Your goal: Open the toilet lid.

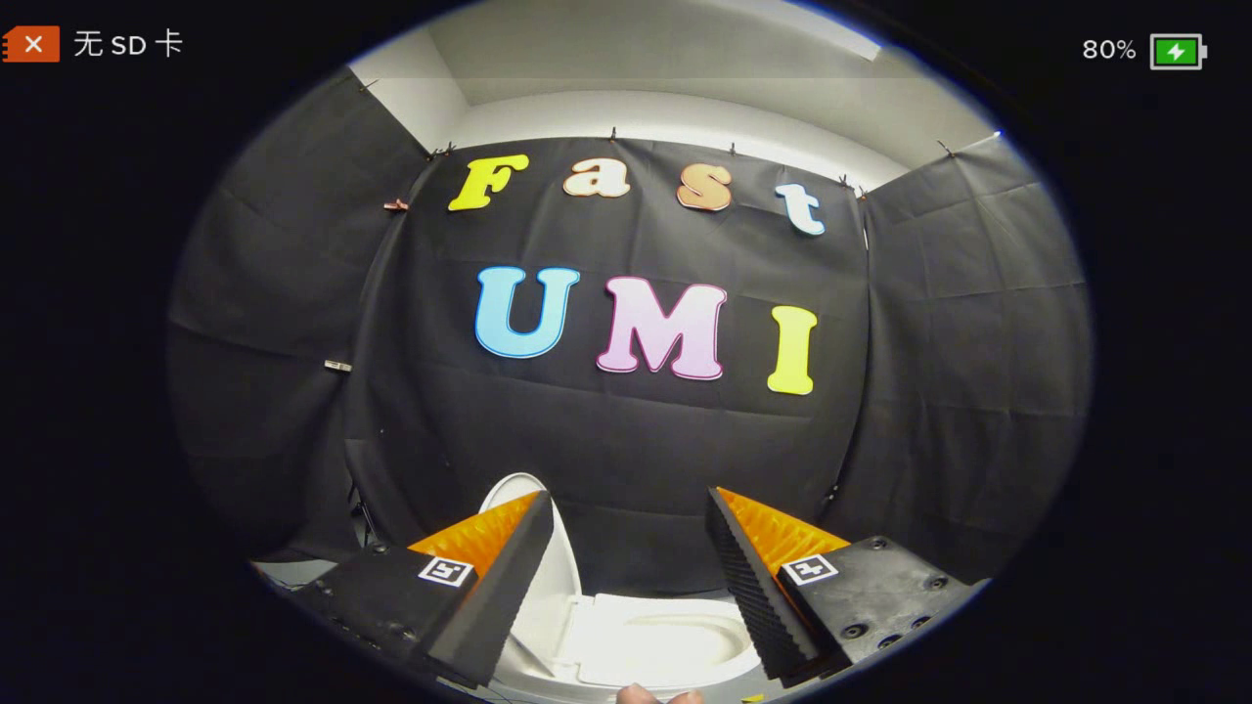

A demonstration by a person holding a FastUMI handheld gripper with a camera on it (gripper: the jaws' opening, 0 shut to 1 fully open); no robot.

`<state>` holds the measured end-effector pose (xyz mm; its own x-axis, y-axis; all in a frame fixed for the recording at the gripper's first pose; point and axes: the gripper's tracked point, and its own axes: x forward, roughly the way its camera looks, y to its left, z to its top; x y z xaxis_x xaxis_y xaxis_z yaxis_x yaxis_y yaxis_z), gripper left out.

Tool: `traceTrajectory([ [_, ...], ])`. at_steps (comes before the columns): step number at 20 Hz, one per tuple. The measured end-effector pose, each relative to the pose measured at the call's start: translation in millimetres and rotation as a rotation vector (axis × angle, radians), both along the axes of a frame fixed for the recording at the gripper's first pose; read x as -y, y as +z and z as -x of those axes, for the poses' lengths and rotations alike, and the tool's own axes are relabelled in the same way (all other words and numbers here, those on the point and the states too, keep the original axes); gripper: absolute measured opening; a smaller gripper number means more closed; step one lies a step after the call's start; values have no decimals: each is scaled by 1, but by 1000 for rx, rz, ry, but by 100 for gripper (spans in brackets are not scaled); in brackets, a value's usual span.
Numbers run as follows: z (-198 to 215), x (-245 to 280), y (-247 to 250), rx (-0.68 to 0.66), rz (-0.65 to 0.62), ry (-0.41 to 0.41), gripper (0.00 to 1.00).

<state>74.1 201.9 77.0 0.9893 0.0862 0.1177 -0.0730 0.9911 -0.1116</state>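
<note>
The tongs hang spread and empty above the white oval plastic toilet lid, which already stands raised at their 11 o'clock beside the bowl, so a careless nudge could knock it back down.

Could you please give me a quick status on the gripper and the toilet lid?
Gripper open, holding nothing. Toilet lid already raised, standing just past one finger; seat down, exposed between the fingers. Nothing in the way.
</note>
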Motion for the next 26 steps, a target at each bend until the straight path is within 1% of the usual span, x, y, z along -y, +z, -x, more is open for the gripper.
traceTrajectory([
  [6, 24, 49, 22, 29, -2, -67, 99],
  [9, 42, 66, 23, 28, -14, -70, 99],
  [12, 54, 89, 17, 16, -20, -104, 99],
  [16, 71, 106, 8, -16, -62, -115, 98],
  [20, 86, 124, 11, -1, -51, -147, 99],
  [26, 100, 134, 16, 12, -60, -160, 98],
])
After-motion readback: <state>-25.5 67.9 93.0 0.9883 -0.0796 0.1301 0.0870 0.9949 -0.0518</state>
